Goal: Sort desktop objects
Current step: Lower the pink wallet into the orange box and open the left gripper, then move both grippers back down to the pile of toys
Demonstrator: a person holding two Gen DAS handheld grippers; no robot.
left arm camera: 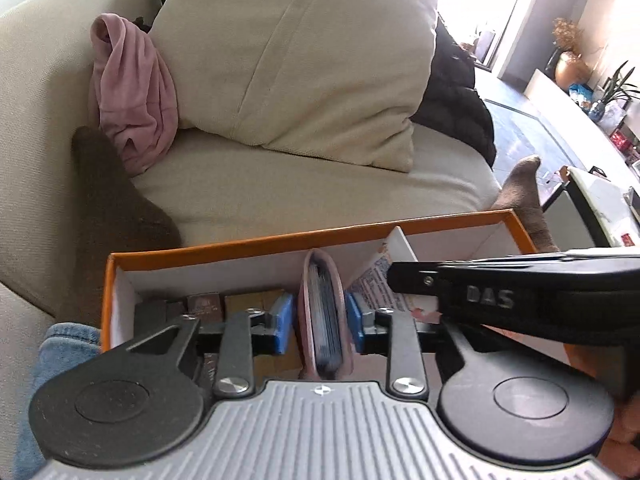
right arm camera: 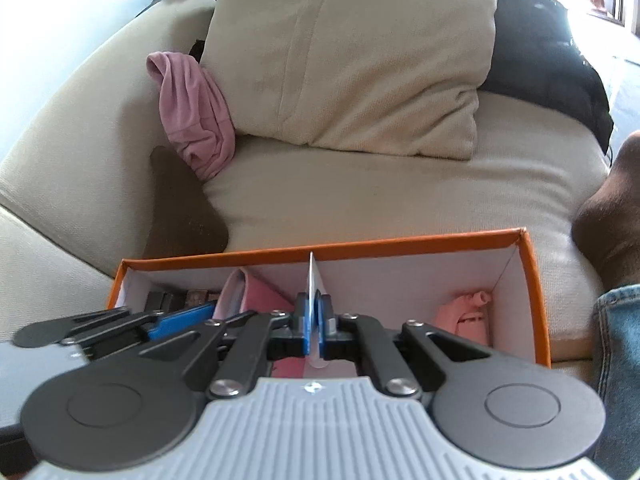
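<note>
An orange box (left arm camera: 280, 242) with white inner walls sits on a beige sofa; it also shows in the right wrist view (right arm camera: 532, 280). My left gripper (left arm camera: 320, 328) has its blue pads to either side of an upright pink wallet (left arm camera: 324, 320) in the box; I cannot tell whether they press on it. My right gripper (right arm camera: 316, 328) is shut on the white divider card (right arm camera: 314, 280) standing in the box. The wallet (right arm camera: 248, 296) and the left gripper's blue pad (right arm camera: 180, 320) show at left in the right wrist view. Small dark blocks (left arm camera: 204, 304) lie in the left compartment.
A pink crumpled item (right arm camera: 464, 312) lies in the box's right compartment. A large beige cushion (left arm camera: 296, 60), a pink cloth (left arm camera: 132, 92) and a black jacket (left arm camera: 456, 92) lie on the sofa. Feet in brown socks (right arm camera: 608, 216) flank the box. A printed paper (left arm camera: 380, 284) leans in the box.
</note>
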